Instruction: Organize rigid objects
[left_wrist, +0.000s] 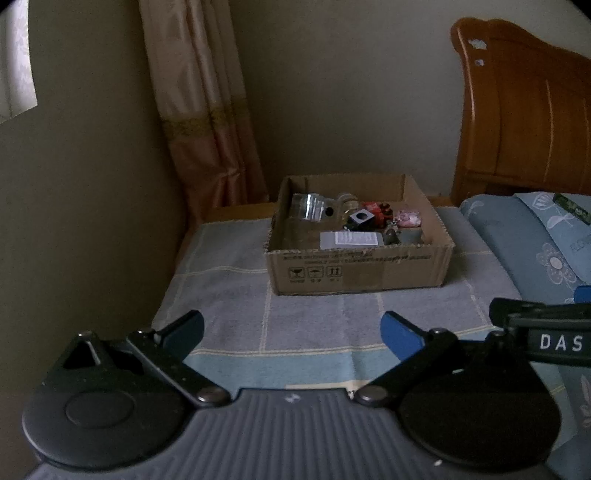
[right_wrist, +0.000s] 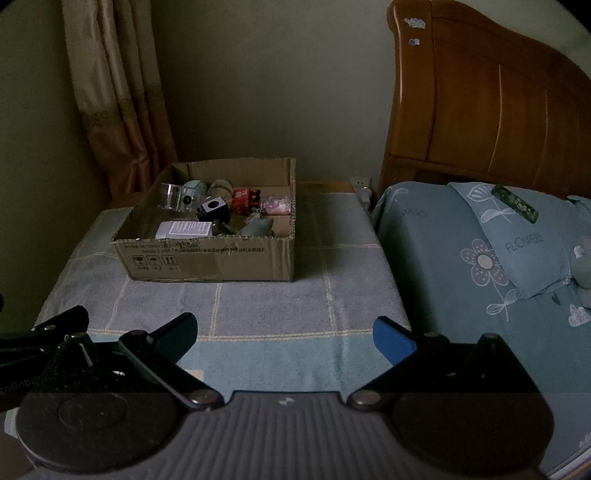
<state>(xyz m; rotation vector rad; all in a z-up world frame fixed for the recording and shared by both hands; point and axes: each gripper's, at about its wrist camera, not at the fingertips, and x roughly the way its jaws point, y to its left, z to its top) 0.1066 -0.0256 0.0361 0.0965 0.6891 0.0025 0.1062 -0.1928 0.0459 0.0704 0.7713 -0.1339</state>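
Both grippers sit nearest the lenses, side by side above the near end of a checked grey-blue blanket (right_wrist: 258, 295). Left gripper (left_wrist: 291, 330): jaws spread wide, blue pads apart, nothing between them. Right gripper (right_wrist: 284, 332): likewise released, empty; part of it enters the left wrist view at the right edge, lettered "DAS". Largest item beyond them is the wooden headboard (right_wrist: 480, 103), upright against the back wall on the right. Below it lies blue floral bedding (right_wrist: 443, 229) with a pillow (right_wrist: 524, 236) printed "FLOWERS"; a small dark patterned strip rests on the pillow's upper edge. A beige curtain (left_wrist: 199, 110) hangs in the back left corner. On the blanket, well ahead of both grippers, stands 1 open cardboard box (left_wrist: 354, 273), flaps cut away, handling symbols printed on its near wall. All task items visible are inside this box. Contents, large to small: a clear glass jar (left_wrist: 308, 206) lying at the back left; a white labelled bottle (right_wrist: 184, 229) lying flat along the near wall; a red toy (right_wrist: 244, 199) toward the back; a pink packet (right_wrist: 277, 205) at the back right; a black cube with a round hole (right_wrist: 213, 206) near the centre. Other pieces in the box are too dim to identify.
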